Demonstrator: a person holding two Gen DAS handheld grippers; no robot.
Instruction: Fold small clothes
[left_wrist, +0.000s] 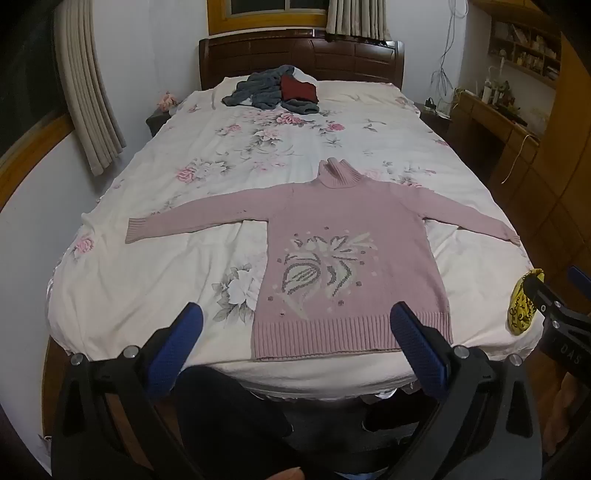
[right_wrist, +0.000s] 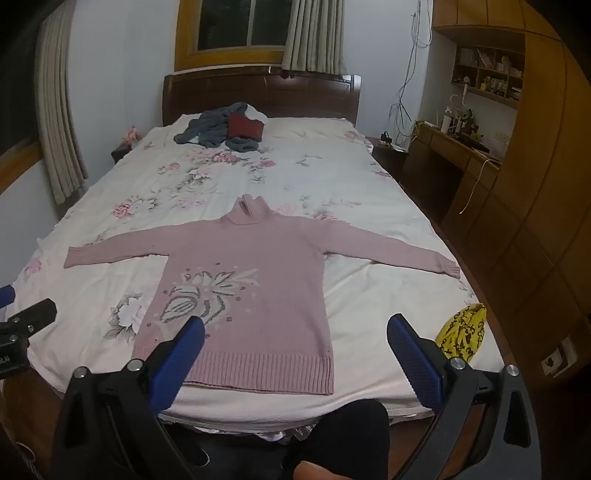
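A pink turtleneck sweater with a white and grey flower pattern lies flat, front up, on the near half of the bed, sleeves spread left and right, hem toward me. My left gripper hangs open above the foot of the bed, its blue pads framing the hem with nothing between them. In its own view my right gripper is open too, above the hem's right part. The right gripper's black body shows at the right edge of the left wrist view.
A floral bedsheet covers the bed. Grey and dark red clothes are piled by the headboard. A yellow patterned cloth lies at the near right corner. A wooden desk and cabinets line the right side.
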